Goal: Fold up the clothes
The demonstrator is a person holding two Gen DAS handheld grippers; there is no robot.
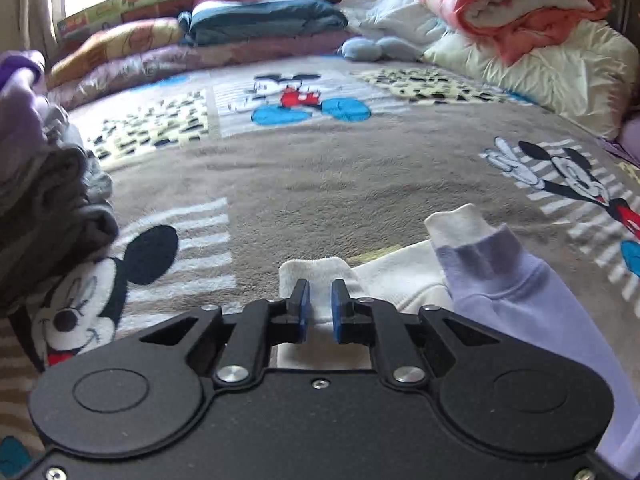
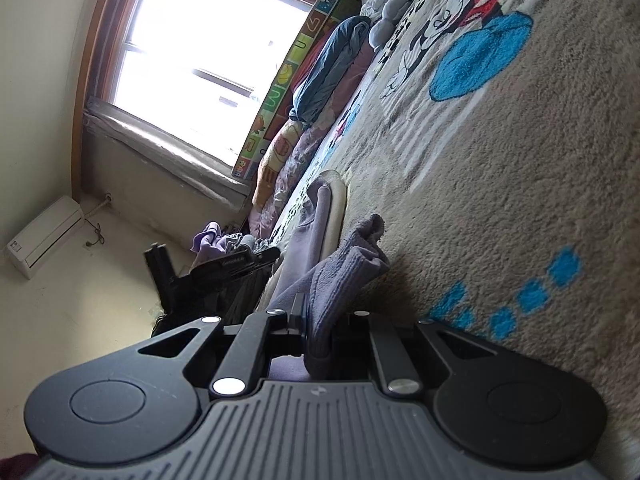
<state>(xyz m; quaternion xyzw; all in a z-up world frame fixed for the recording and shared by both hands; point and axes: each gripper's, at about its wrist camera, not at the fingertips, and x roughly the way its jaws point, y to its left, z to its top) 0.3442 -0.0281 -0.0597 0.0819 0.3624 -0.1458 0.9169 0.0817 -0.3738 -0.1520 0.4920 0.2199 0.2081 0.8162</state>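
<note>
Evidently the garment (image 1: pixel 408 276), a white-and-lilac sweatshirt, lay low on the bed's cartoon-mouse blanket (image 1: pixel 320 168), at the blanket's near edge, and was pinched at two places so it could be carried or stretched as one piece for folding. The left hand-held gripper (image 1: pixel 319 300) had its blue pads nearly closed on a white cuff or hem fold. A lilac sleeve (image 1: pixel 496 264) with its white inner cuff pointed away from that gripper toward the blanket's far side, its long axis running diagonally up from the near-right corner.

The right hand-held gripper (image 2: pixel 320 320) was nearly closed on bunched lilac cloth (image 2: pixel 344 276), held close to the blanket. In that view the garment's length ran from the jaws away toward the left hand-held gripper (image 2: pixel 224 268), along the blanket's edge.

Beside the blanket's left edge sat a heap of dark and purple clothes (image 1: pixel 44 184), judged unfolded. Folded bedding (image 1: pixel 260 20) lined the far side.
</note>
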